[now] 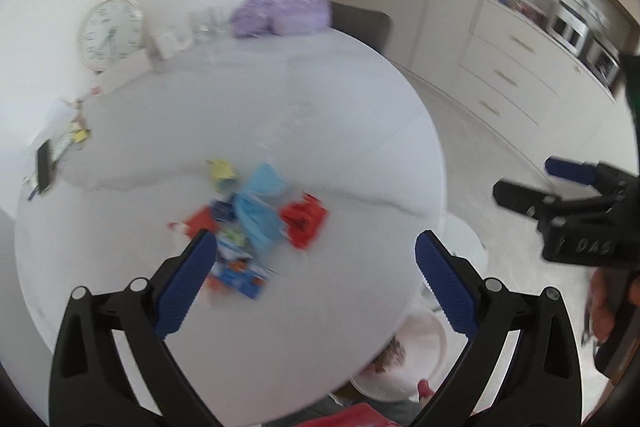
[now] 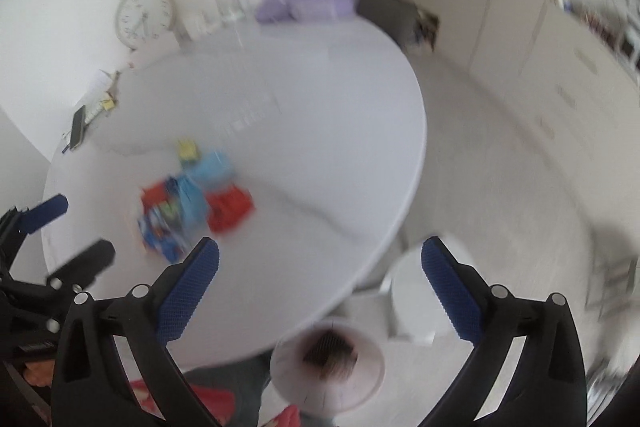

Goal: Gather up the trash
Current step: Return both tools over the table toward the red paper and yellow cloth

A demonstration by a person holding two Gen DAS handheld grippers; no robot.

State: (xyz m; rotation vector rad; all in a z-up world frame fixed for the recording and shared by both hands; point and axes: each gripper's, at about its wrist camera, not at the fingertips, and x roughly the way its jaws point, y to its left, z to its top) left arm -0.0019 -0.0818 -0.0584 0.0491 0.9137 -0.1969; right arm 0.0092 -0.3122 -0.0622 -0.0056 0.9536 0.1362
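Note:
A pile of trash lies on the round white table [image 1: 320, 131]: blue face masks [image 1: 256, 215], a red wrapper [image 1: 304, 223], a yellow scrap [image 1: 222, 173] and a blue printed packet [image 1: 236, 271]. The pile also shows in the right wrist view [image 2: 192, 207]. My left gripper [image 1: 316, 247] is open and empty just above the pile's near side. My right gripper [image 2: 320, 251] is open and empty over the table's right edge; it also shows in the left wrist view [image 1: 528, 183]. A white bin [image 2: 328, 363] with dark contents stands on the floor below the table edge.
A clock [image 1: 112, 33], white letters, glasses and a purple bag [image 1: 284, 11] stand at the table's far side. A phone [image 1: 44, 167] and small items lie at the left edge. Cabinets and drawers [image 1: 520, 75] line the right wall. A white table base [image 2: 416, 299] stands on the floor.

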